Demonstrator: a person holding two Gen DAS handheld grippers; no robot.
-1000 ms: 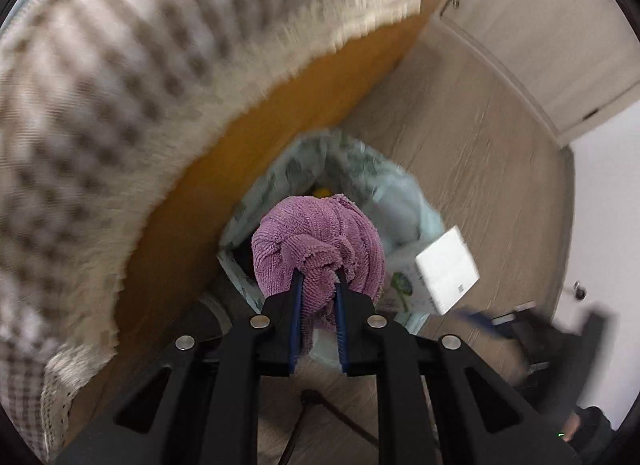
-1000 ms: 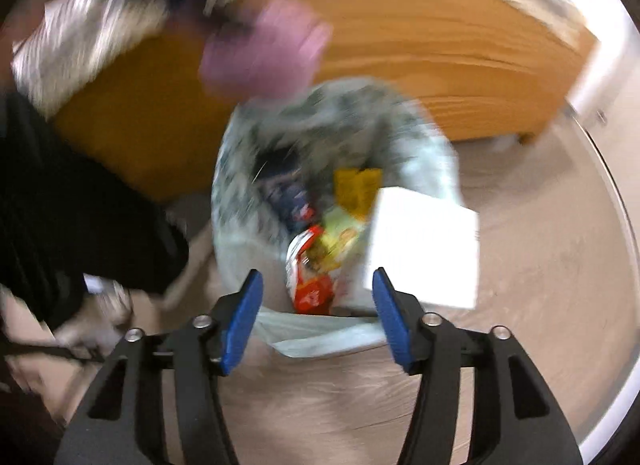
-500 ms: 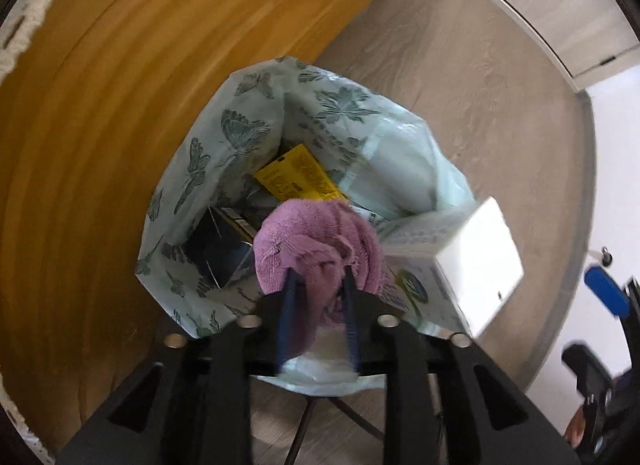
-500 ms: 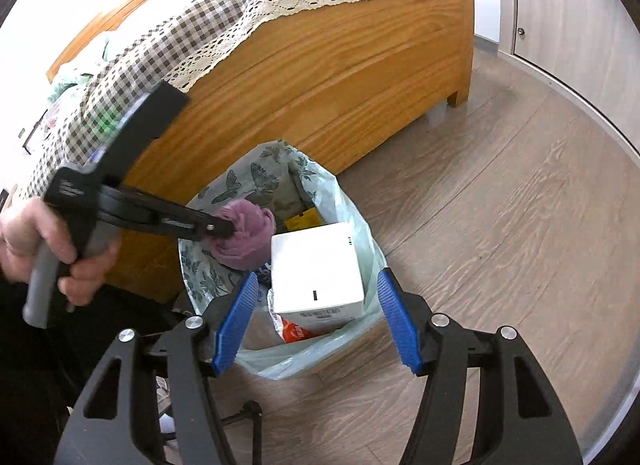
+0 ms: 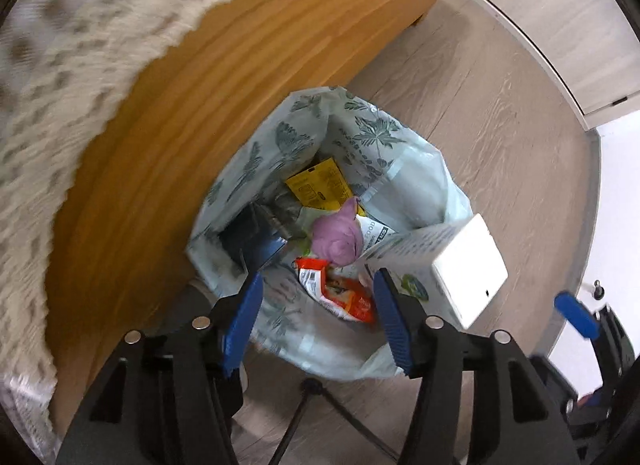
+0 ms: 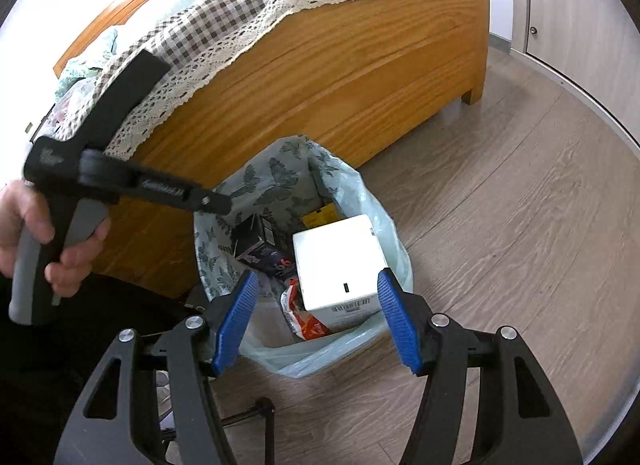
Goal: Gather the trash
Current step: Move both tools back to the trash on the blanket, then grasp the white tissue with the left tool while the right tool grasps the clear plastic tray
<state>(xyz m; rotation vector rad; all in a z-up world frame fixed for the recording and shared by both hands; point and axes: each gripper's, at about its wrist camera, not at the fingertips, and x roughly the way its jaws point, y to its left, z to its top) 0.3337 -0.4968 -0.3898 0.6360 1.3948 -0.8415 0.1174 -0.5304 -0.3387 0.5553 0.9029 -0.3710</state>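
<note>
A pale green patterned trash bag (image 5: 372, 137) (image 6: 360, 193) stands open on the floor against the bed frame. Inside lie a purple cloth (image 5: 336, 237), a yellow packet (image 5: 320, 185), a red wrapper (image 5: 340, 293) (image 6: 308, 321), a dark box (image 6: 260, 245) and a white box (image 5: 468, 273) (image 6: 340, 265) leaning at the rim. My left gripper (image 5: 316, 317) points straight down over the bag, its jaws opening, with the cloth loose below them and nothing between the pads. My right gripper (image 6: 316, 321) stands open in front of the bag, holding nothing. In the right wrist view the left gripper's body (image 6: 120, 181) sits over the bag, held by a hand (image 6: 36, 241).
A wooden bed frame (image 6: 320, 65) with a checked, lace-edged cover (image 6: 248, 5) rises just behind the bag. Pale wood floor (image 6: 520, 225) spreads to the right toward cupboard doors (image 5: 560, 25). Thin black stand legs (image 5: 308, 405) cross the floor near the bag's front.
The left gripper's jaws have spread apart and the purple cloth has dropped from them into the bag. The right gripper stays open and has pulled back a little.
</note>
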